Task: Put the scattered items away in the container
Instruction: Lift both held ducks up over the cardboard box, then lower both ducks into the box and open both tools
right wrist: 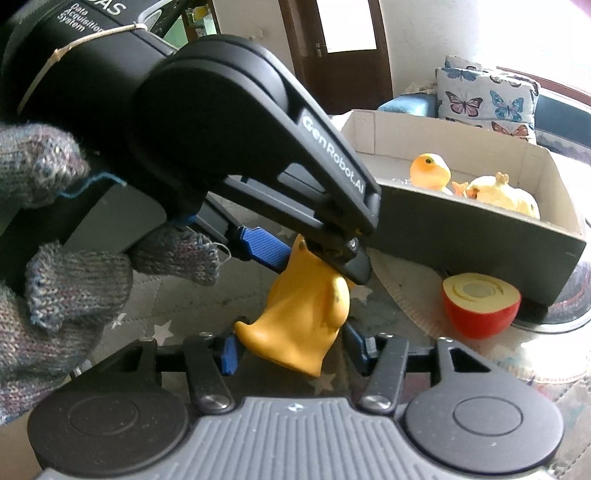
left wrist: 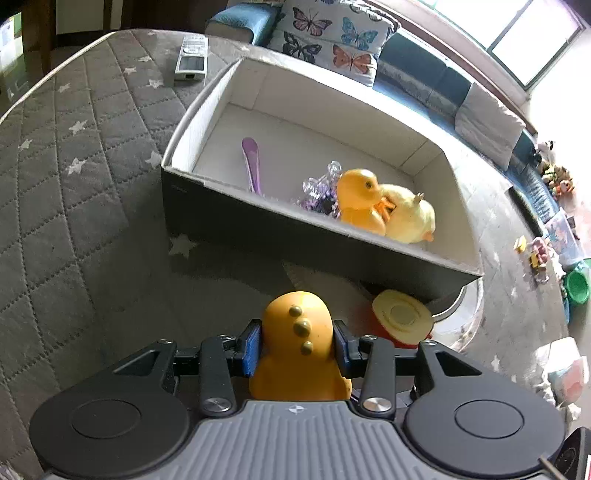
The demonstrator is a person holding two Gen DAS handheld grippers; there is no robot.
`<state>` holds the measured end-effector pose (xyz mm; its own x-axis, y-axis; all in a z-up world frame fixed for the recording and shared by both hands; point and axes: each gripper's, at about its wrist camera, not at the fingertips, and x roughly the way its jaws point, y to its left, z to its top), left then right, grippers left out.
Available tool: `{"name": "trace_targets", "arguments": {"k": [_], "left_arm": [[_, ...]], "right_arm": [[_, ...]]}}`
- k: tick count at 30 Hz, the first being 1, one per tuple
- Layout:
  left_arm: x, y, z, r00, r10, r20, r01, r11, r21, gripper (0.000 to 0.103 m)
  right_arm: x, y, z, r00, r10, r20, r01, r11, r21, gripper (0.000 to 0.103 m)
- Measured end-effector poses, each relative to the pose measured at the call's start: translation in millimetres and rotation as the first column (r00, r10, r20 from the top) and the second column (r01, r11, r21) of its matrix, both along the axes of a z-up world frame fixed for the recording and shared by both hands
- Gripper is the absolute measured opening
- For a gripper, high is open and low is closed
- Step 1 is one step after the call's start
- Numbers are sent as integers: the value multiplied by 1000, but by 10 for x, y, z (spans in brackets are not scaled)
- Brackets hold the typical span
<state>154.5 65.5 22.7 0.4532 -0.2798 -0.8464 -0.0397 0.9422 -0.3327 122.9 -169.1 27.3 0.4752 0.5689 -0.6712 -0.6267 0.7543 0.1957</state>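
Orange dinosaur toy: clamped by left gripper; right gripper spread around its base.
Risk: smooth rubber slipping before reaching box.

A grey quilted cover printed with pale stars spreads across the surface. A white remote control lies on it near the far edge. Beyond stands a dark blue sofa bearing a butterfly-print cushion, with a bright window above. A green bowl sits on the floor at right. A wooden door appears in the right wrist view.
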Motion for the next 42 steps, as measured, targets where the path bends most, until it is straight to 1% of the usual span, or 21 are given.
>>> {"name": "trace_targets", "arguments": {"k": [4,7,12,17,19,23,27,31,37,42], "left_arm": [[11,35,119,1000,4,23,-4,1000,-27,43],[27,40,239,999,5,54,-3,999,-36,43],[76,70,481,993,15,115,-9,999,-53,43],[232,112,688,986,34,165,-24,998,-65,43],[315,117,736,983,38,178,-27,998,-65,43],[525,151,773,980,53,190,-39,996,-76,43],[724,211,746,979,73,189,-56,994,-94,43],[901,255,670,980,86,179,-69,993,-95,43],[1135,317,491,986,96,138,-85,993,-83,43],[1269,350,299,991,100,89,-94,993,-77,43]], "right_arm": [[-12,5,83,1000,-2,23,2,1000,7,56],[-5,18,186,999,0,53,-1,1000,14,54],[81,59,381,994,4,112,-6,1000,19,54],[218,123,558,985,8,174,-12,1000,22,54],[261,147,619,980,7,199,-12,1000,23,54],[433,190,681,976,1,216,-7,1000,28,54],[633,244,696,975,-6,222,0,1000,26,54],[825,294,644,977,-16,212,9,999,31,54],[1050,350,514,984,-20,178,16,1000,24,54],[1120,372,398,989,-18,147,17,1000,14,54]]}}
